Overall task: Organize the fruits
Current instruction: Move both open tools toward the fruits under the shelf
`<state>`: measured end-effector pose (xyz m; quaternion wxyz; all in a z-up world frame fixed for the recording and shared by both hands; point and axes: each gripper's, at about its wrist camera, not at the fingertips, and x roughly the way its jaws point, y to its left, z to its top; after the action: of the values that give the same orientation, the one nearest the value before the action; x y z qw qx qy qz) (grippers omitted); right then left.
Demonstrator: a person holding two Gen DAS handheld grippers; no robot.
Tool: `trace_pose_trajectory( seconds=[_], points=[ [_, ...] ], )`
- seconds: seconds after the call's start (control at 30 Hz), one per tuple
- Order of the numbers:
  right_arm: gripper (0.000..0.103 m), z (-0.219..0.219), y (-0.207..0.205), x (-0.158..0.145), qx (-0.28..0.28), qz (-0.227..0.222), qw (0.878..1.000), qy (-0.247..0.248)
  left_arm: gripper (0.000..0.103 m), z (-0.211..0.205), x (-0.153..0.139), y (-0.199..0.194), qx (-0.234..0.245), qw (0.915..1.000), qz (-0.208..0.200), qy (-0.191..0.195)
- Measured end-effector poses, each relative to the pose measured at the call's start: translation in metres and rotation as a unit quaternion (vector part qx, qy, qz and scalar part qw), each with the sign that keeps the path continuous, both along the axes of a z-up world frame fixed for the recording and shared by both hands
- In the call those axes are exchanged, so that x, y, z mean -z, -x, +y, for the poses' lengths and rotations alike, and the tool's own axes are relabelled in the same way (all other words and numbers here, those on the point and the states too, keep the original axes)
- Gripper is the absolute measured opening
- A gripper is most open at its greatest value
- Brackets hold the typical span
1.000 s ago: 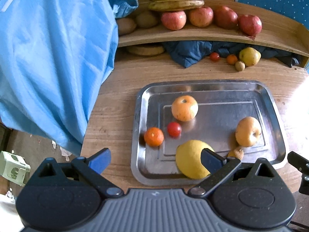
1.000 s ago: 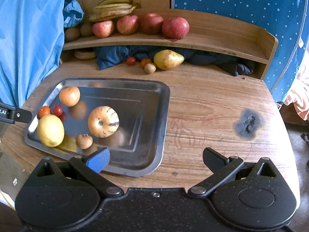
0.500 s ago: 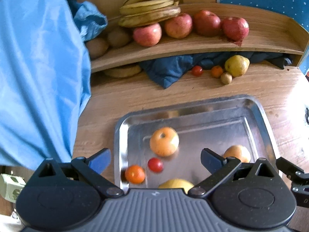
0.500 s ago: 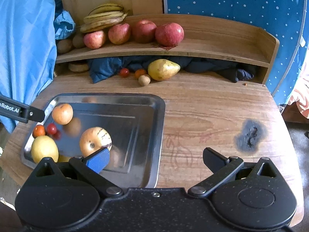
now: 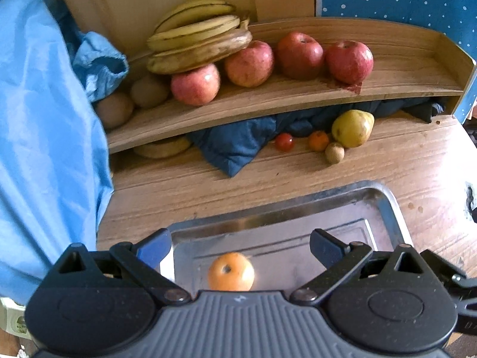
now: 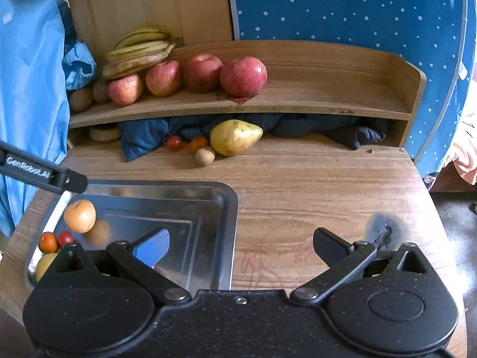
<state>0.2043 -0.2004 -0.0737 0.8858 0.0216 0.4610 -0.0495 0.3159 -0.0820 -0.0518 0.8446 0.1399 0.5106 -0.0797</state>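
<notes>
A steel tray (image 5: 384,197) (image 6: 229,208) lies on the wooden table. An orange fruit (image 5: 231,271) (image 6: 80,216) sits in it, with a small orange (image 6: 47,242), a cherry tomato (image 6: 65,237) and a yellow fruit (image 6: 44,265) at its left end. My left gripper (image 5: 240,246) stands open above the tray with nothing held. Over the tray's right edge my right gripper (image 6: 240,243) is open and empty too. Against the back lie a pear (image 5: 352,128) (image 6: 235,137), a tomato (image 5: 284,142), a small orange (image 5: 318,141) and a brown fruit (image 5: 334,152).
A curved wooden shelf (image 5: 268,104) (image 6: 298,104) carries bananas (image 5: 196,34), several red apples (image 5: 348,58) and kiwis (image 5: 114,109). Dark blue cloth (image 5: 238,144) is stuffed under it. Light blue fabric (image 5: 44,134) hangs at the left. A burn mark (image 6: 383,232) shows on the table.
Both grippers have tilted up and drawn back, so the shelf fills more of each view and most tray fruit has slipped below the left view. Both stayed open.
</notes>
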Motion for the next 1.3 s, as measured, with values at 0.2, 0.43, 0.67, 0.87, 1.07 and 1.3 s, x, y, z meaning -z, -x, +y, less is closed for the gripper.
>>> trace_pose_trajectory(
  seconds=[0.2, 0.43, 0.67, 0.87, 1.07, 1.3],
  points=[
    [0.102, -0.001, -0.009, 0.007, 0.004, 0.009, 1.000, 0.002, 0.101, -0.008, 0.010, -0.013, 0.002, 0.9999, 0.010, 0.012],
    [0.102, 0.000, -0.017, 0.018, -0.001, 0.026, 1.000, -0.001, 0.101, -0.017, 0.020, -0.025, -0.008, 0.9992, 0.008, 0.039],
    [0.102, 0.006, -0.022, 0.026, -0.018, 0.020, 1.000, 0.004, 0.101, -0.017, 0.028, -0.042, -0.013, 0.9990, 0.013, 0.041],
    [0.102, 0.013, -0.032, 0.032, -0.035, 0.021, 0.999, 0.004, 0.102, -0.018, 0.032, -0.063, -0.006, 0.9993, 0.008, 0.036],
    [0.102, 0.017, -0.037, 0.037, -0.040, 0.035, 0.999, 0.004, 0.102, -0.021, 0.039, -0.080, -0.005, 0.9988, 0.014, 0.046],
    [0.102, 0.016, -0.047, 0.035, -0.030, 0.019, 0.999, -0.002, 0.102, -0.021, 0.046, -0.093, 0.003, 0.9974, 0.022, 0.068]
  ],
)
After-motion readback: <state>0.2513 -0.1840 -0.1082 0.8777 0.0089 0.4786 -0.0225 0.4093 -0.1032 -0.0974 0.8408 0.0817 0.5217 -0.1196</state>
